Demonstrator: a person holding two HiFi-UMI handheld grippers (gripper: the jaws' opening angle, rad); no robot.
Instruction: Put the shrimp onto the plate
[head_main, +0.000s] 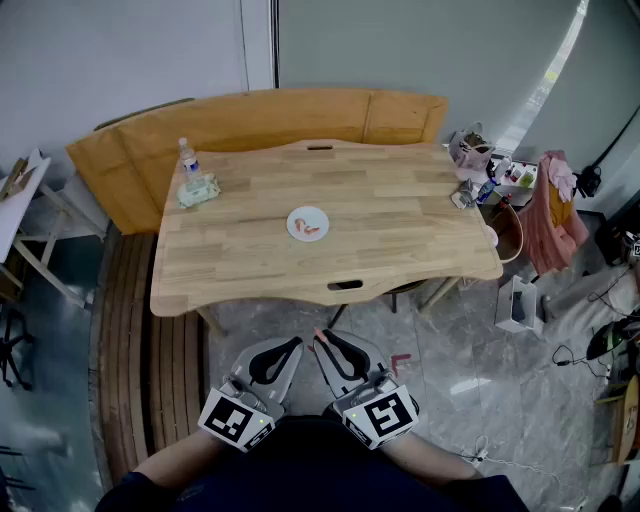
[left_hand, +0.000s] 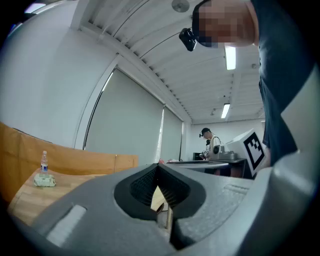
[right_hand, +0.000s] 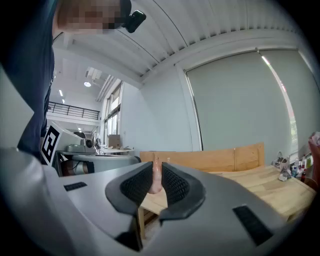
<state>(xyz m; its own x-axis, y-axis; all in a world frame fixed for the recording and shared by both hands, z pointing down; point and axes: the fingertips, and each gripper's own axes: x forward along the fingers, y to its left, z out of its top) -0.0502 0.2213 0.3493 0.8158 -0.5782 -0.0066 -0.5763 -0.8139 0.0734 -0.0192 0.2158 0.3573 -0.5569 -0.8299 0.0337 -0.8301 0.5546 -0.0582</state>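
Below the near edge of the tabletop (head_main: 400, 200), close to the person's body, the right gripper (head_main: 322, 340) is pinching a pink shrimp (right_hand: 156, 180) between the tips of its jaws. The left gripper (head_main: 293, 345) beside it is holding its jaws pressed together, with nothing between them.

The white plate (head_main: 296, 217) is lying near the middle of the tabletop, well apart from both grippers, so I am judging that the carrying is only beginning. The shrimp is sitting at the very tips of the pads and is probably slippery. It is risking to slide out and drop on the floor (head_main: 430, 340) before it is passing the near edge. The plate is small and light-looking, and a second shrimp (head_main: 312, 229) is already lying on it, so a low or fast release is risking to push the plate or knock that shrimp off.

Only the head view is showing the plate and what is on it; from the right gripper view the tabletop is appearing almost edge-on. The right gripper view, however, is showing the pinch clearly, while the head view is giving only a small orange end
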